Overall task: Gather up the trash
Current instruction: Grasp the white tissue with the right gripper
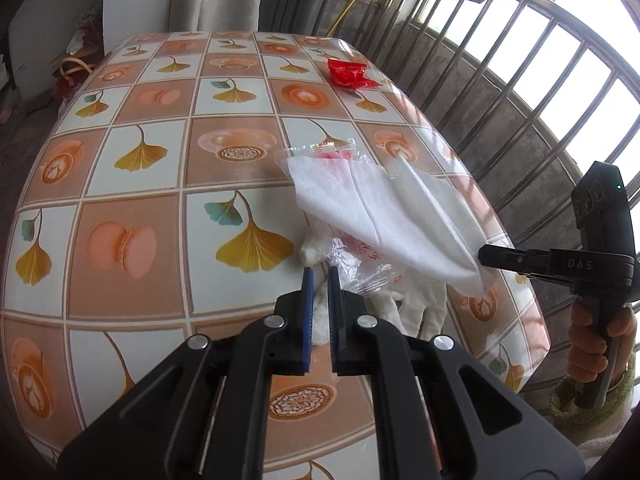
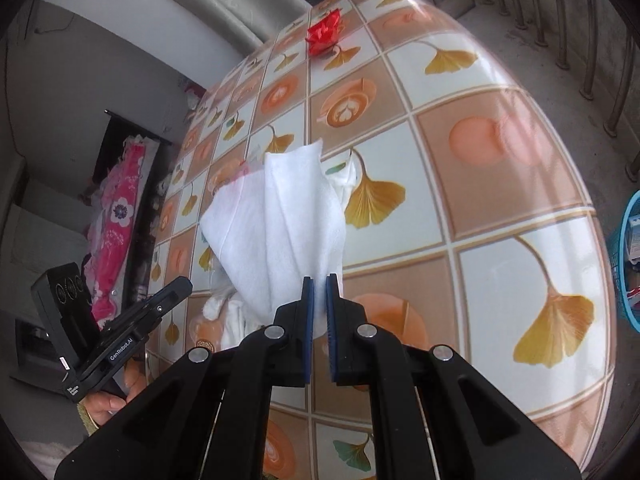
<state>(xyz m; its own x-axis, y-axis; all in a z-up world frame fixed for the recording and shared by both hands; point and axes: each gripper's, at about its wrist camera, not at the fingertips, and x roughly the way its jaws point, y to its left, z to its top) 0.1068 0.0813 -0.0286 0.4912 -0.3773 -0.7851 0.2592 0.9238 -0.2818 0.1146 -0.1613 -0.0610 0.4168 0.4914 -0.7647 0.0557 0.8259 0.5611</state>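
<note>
The right tool, reaching level over the tabletop, pinches a white creased tissue fanning toward 11 o'clock, while the left tool hovers nearly clenched, gripping nothing.

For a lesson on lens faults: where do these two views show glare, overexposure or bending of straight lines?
Left wrist view: the window behind the railing is blown out white, and the bars curve; the table edges bow. Right wrist view: pale glare streaks the table at its far right, its grid lines bulge, and dark vignetting rims the corners.
</note>
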